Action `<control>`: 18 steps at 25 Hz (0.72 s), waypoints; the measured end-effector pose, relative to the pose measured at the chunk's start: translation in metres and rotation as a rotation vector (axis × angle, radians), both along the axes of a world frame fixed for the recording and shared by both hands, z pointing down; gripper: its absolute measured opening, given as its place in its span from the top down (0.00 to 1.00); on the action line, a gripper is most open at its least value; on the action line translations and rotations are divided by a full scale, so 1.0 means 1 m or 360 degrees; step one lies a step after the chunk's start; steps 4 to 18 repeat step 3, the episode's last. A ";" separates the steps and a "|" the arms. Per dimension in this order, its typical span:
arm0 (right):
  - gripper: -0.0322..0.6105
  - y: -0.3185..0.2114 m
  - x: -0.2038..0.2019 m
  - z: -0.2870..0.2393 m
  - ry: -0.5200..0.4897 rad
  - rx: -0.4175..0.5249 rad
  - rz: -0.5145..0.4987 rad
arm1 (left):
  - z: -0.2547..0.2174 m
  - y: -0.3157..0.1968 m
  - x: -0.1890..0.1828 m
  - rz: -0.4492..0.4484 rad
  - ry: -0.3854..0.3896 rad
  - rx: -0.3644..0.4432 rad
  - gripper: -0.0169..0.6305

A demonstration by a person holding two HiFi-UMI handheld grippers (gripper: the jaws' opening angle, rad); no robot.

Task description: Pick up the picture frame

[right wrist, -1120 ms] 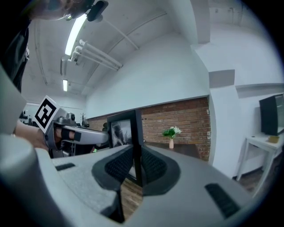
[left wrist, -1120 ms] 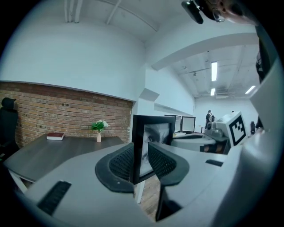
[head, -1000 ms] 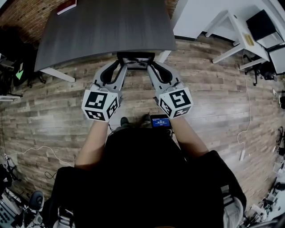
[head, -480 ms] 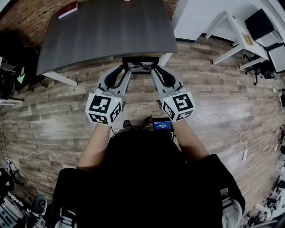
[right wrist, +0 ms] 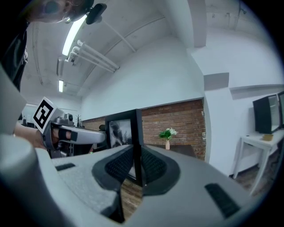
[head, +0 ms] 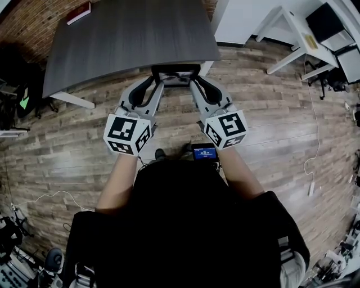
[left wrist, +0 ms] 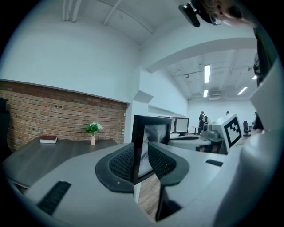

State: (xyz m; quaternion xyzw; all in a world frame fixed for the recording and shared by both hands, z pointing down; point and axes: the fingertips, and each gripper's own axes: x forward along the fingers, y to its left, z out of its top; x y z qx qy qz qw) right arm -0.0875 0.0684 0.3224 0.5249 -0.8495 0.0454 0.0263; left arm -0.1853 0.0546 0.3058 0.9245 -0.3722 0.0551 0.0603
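Note:
A black picture frame [head: 175,75] with a grey photo hangs in the air just off the near edge of the dark table [head: 124,39]. My left gripper [head: 156,83] is shut on its left edge, and my right gripper [head: 194,82] is shut on its right edge. In the left gripper view the picture frame [left wrist: 151,135] stands upright between the ribbed pads [left wrist: 122,164]. The right gripper view shows the picture frame [right wrist: 123,133] edge-on, pinched between the pads [right wrist: 153,167].
A red book [head: 79,12] lies at the table's far left; a small vase of flowers [left wrist: 92,133] stands by the brick wall. White desks [head: 304,39] stand at the right. Wood floor lies below, with cables [head: 50,197] at the left.
Both grippers and the frame have stayed together, shifting only slightly with the head's motion. The frame remains held off the table edge.

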 end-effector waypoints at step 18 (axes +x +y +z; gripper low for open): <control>0.86 -0.002 0.006 -0.002 -0.0013 0.0009 0.0000 | -0.002 -0.001 0.005 0.0006 -0.0006 0.0007 0.83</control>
